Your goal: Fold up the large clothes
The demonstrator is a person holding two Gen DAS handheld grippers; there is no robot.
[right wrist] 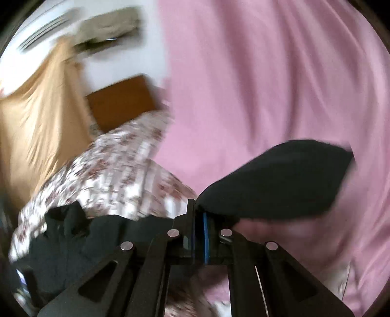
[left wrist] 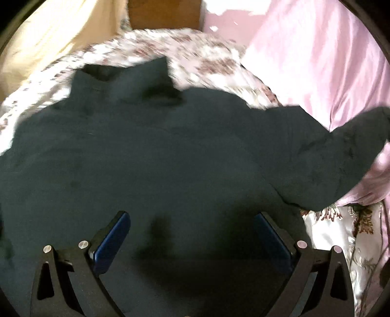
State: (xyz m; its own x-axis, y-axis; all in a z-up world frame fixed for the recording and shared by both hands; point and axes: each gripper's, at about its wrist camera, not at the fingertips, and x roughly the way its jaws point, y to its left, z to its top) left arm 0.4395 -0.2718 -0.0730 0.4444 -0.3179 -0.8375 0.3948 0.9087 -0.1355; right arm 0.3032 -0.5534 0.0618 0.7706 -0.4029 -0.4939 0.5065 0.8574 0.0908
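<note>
In the left wrist view, a tan curtain (left wrist: 48,36) is hanging at the far left, with a brown wooden board (left wrist: 165,14) beside it at the top. A floral bedspread (left wrist: 151,51) is stretching below them, and the dark garment (left wrist: 158,151) is lying spread across it, filling most of the frame. The left gripper (left wrist: 192,240) is hovering over the garment's near part with its 2 blue-padded fingers (left wrist: 111,243) standing wide apart, gripping nothing. To the right, 1 sleeve (left wrist: 341,156) of the garment is lifting off toward a pink satin sheet (left wrist: 316,48).

In the right wrist view, the curtain (right wrist: 36,117) and the board (right wrist: 121,102) are showing at left, the bedspread (right wrist: 117,170) in the middle, and the garment's body (right wrist: 97,241) at lower left. The right gripper (right wrist: 198,237) is clenching the sleeve (right wrist: 280,180), its fingers pressed together on the cloth, which is bulging rightward against the pink sheet (right wrist: 268,73). This view is blurred.
</note>
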